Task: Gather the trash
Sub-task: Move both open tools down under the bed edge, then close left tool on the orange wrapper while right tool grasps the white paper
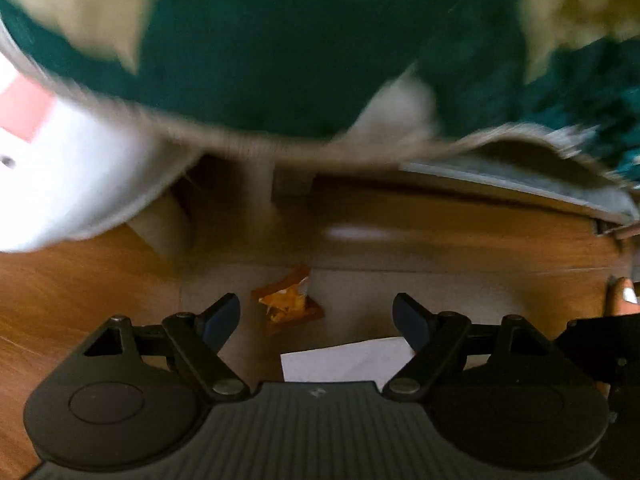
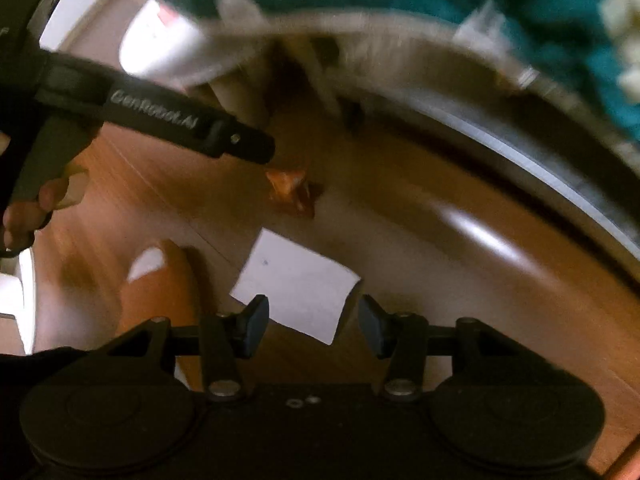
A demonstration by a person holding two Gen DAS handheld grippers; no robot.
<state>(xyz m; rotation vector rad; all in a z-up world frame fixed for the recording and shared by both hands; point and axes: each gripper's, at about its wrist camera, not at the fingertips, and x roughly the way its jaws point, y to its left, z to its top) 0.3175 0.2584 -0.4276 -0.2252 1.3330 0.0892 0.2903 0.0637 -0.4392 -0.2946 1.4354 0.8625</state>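
A: Left gripper (image 1: 316, 320) spread wide, nothing between the pads. Right gripper (image 2: 312, 326) parted too, narrower, also empty. Both aimed steeply down at the wooden floor (image 1: 80, 288).

B: Closest to the right fingertips?

A: White paper sheet (image 2: 296, 284), flat on the floor, just ahead of the gap and a little toward the left finger. Seen from the left tool, same sheet (image 1: 344, 358) half hidden under the tool's body, nearer the right finger.

B: Risks there?

A: Flat sheet, no raised edge to bite. Likely to skid on smooth boards or crease under one pad instead of lifting. Also a bare foot (image 2: 160, 280) close beside the sheet, left of the right tool — easy to nudge or pinch.

B: Further out?

A: Orange snack wrapper (image 1: 286, 300), crumpled, slightly ahead of the left fingertips and toward the left finger. From the right tool, same wrapper (image 2: 294, 192) well beyond the sheet, just past the tip of the left gripper (image 2: 256, 148).

B: Hazards there?

A: Off-centre in the gap, so one pad likely to land first and flick the light foil away. Both tools converging on a small patch, risk of knocking together. Heavy blur in both views, so exact spacing hard to judge.

B: Beyond that?

A: Green-and-cream bedding (image 1: 280, 40) overhanging the far side; wrapper pushed that way probably lost underneath. White object with a pink patch (image 1: 60, 152) further left, too blurred to identify.
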